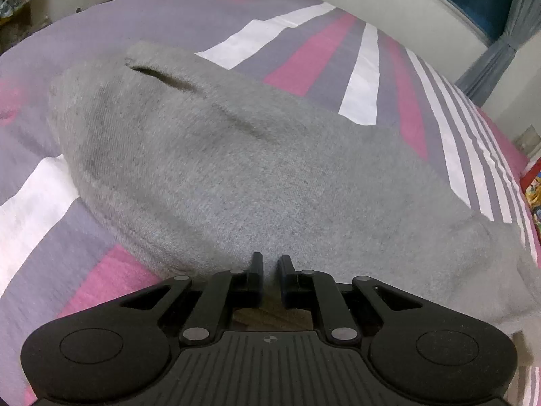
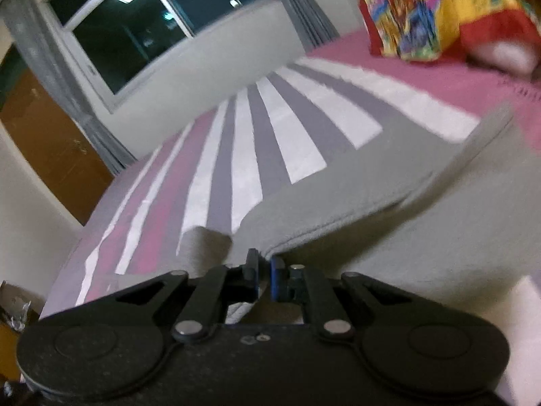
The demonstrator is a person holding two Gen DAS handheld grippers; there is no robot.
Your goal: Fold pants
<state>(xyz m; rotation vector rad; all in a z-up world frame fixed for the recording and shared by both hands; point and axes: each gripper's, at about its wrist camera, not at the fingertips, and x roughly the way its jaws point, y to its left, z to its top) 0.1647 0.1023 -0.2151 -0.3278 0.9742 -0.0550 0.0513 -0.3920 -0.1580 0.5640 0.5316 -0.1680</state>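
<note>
Both grippers' jaws are closed on the grey sweatpants lying on the striped bed: left gripper, right gripper.

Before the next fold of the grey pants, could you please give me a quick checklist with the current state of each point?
1. Right gripper shut on the edge of the grey pants: ok, a fold of cloth sits between its pads.
2. Left gripper shut on the pants: cannot tell; it is shut, but a grip on cloth is not visible.
3. Pants lying flat on the striped bedspread: not ok, a crease crosses the middle.
4. Bedspread ahead of the right gripper free of clutter: ok.
5. Colourful cloth apart from the pants: ok.
</note>
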